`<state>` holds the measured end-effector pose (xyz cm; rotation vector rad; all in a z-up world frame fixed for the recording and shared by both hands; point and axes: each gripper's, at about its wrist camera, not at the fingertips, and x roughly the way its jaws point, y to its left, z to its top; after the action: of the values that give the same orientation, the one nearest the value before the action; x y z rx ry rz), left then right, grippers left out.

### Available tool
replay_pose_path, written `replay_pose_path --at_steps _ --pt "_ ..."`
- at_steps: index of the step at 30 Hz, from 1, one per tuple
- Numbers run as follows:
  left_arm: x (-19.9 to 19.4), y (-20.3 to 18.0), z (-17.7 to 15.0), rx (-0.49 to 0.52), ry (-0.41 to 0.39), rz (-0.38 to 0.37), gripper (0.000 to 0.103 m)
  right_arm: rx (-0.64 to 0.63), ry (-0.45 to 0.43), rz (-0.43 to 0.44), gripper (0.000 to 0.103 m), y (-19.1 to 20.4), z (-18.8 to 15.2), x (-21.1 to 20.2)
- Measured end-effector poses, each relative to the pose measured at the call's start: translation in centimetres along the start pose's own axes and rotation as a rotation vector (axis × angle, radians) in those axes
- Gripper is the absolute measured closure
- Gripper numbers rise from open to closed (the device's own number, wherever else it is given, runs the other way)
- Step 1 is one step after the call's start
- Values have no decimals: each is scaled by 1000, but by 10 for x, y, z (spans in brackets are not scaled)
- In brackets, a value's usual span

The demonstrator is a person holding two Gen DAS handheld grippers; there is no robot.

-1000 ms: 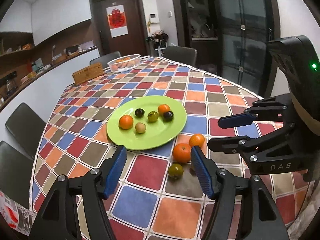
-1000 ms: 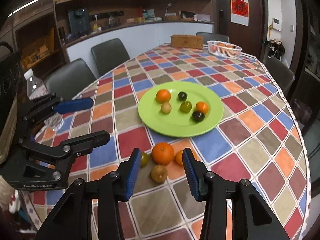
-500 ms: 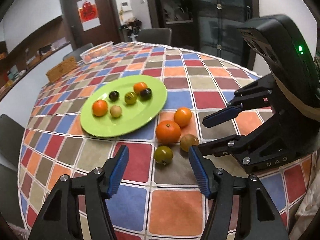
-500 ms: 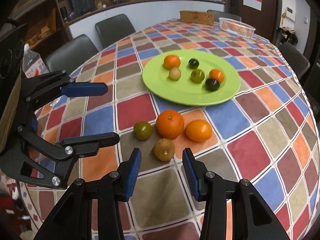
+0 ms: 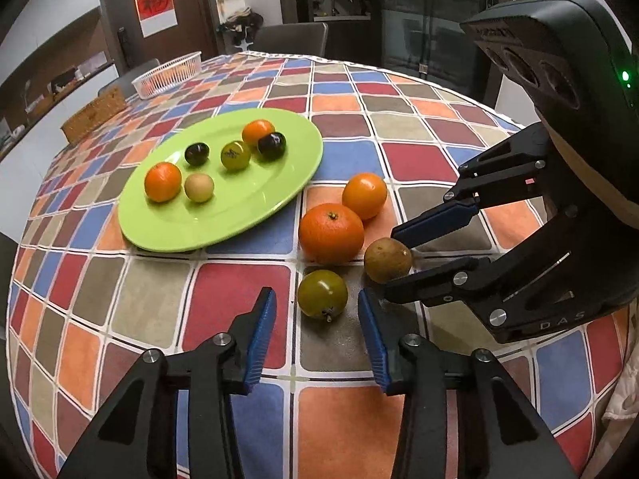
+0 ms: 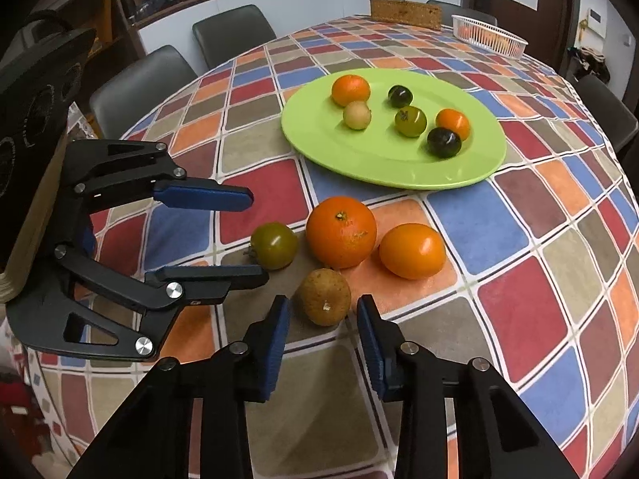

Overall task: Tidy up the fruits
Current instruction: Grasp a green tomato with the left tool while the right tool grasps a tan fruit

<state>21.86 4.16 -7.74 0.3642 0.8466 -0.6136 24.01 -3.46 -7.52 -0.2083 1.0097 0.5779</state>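
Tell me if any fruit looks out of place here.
Four fruits sit off the green plate, on the tablecloth beside it: big orange, smaller orange fruit, green tomato, brown fruit. Nothing looks spilled or damaged.

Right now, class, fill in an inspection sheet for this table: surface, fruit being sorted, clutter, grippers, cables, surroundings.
Surface: round table under a multicoloured checked cloth.
Job's things: green plate holding six small fruits; four loose fruits on the cloth beside it: large orange, smaller orange fruit, green tomato, brown fruit.
Clutter: white basket and woven box at the far edge.
Grippers: left gripper closing, the green tomato between its jaws, not yet pinched; right gripper closing, the brown fruit between its jaws, not yet pinched.
Cables: nothing seen.
Surroundings: dark chairs around the table, a door with a red poster, shelves along the wall.
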Motion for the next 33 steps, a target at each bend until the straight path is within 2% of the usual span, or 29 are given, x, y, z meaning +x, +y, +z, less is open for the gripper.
replay_pose_path --at_steps 10,17,33 --pt "8 0 5 -18 5 -25 75 -10 -4 18 74 -3 4 3" --pt "4 -1 5 -51 -2 -31 76 7 -18 14 74 -6 1 -2" --pt "-33 -9 11 -142 -62 57 76 29 -112 12 74 -8 4 -33"
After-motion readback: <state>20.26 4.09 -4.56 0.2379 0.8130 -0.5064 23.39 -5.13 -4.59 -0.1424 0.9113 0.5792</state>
